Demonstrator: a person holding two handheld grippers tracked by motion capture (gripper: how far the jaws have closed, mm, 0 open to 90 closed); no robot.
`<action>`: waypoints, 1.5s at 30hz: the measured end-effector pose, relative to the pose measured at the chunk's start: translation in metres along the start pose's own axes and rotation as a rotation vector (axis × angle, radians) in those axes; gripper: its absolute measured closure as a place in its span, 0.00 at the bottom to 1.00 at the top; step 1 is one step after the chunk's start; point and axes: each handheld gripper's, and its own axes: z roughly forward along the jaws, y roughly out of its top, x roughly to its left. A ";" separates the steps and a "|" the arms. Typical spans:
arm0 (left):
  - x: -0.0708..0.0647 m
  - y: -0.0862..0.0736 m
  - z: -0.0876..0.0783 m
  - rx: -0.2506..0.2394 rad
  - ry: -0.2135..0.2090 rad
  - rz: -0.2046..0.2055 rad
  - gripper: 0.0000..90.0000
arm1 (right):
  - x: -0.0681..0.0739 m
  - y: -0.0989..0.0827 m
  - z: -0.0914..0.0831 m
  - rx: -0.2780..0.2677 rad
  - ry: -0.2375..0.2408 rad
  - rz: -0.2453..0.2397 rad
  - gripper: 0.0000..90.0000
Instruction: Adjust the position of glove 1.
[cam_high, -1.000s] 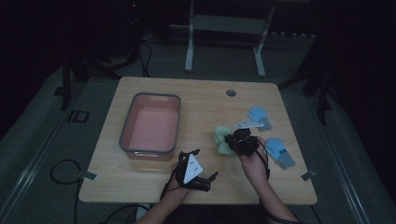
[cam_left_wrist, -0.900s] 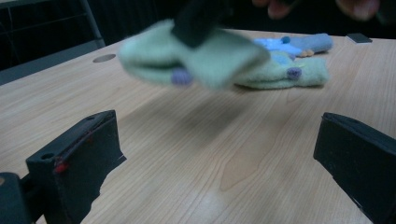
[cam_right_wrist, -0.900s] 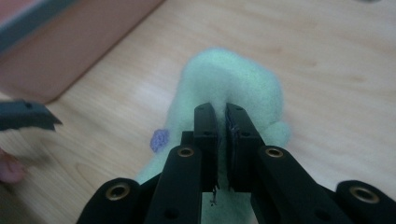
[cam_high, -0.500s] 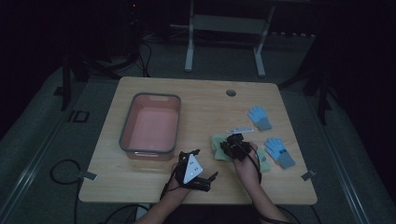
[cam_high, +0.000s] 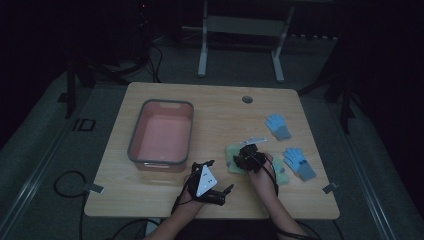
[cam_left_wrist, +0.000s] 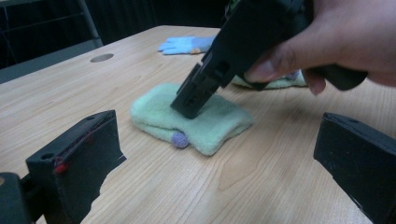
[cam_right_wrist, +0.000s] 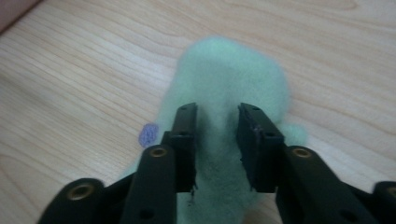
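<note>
A folded light green glove (cam_high: 231, 159) (cam_left_wrist: 210, 122) (cam_right_wrist: 229, 79) with a small purple patch lies flat on the wooden table (cam_high: 215, 115). My right gripper (cam_high: 247, 156) (cam_left_wrist: 191, 103) (cam_right_wrist: 215, 114) points down onto it. Its jaws have just been opening and now stand a little apart, with the fabric under and between the tips and no pinch on it. A second green glove (cam_high: 280, 175) (cam_left_wrist: 280, 83) lies partly under the right hand. My left gripper (cam_high: 212, 187) (cam_left_wrist: 217, 133) rests near the front edge, jaws wide open and empty, facing the green glove.
Two blue gloves (cam_high: 277, 125) (cam_high: 299, 163) lie at the right of the table; one blue glove (cam_left_wrist: 184, 44) shows far off in the left gripper view. A pink bin with a grey rim (cam_high: 134, 137) stands at the left. A cable hole (cam_high: 247, 99) is near the back edge.
My right gripper has come down and slightly left with the green glove, which now lies on the table, and its jaws have parted. The left gripper has stayed put.
</note>
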 end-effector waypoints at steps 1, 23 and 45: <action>0.000 0.000 0.000 0.000 0.000 -0.001 0.01 | -0.001 0.001 -0.003 -0.004 0.006 -0.006 0.70; 0.000 0.000 0.000 -0.007 0.002 -0.005 0.01 | -0.089 -0.030 -0.080 -0.024 0.041 -0.144 0.69; 0.000 0.000 0.000 -0.009 0.001 -0.003 0.01 | -0.105 -0.067 -0.053 0.048 0.095 -0.091 0.90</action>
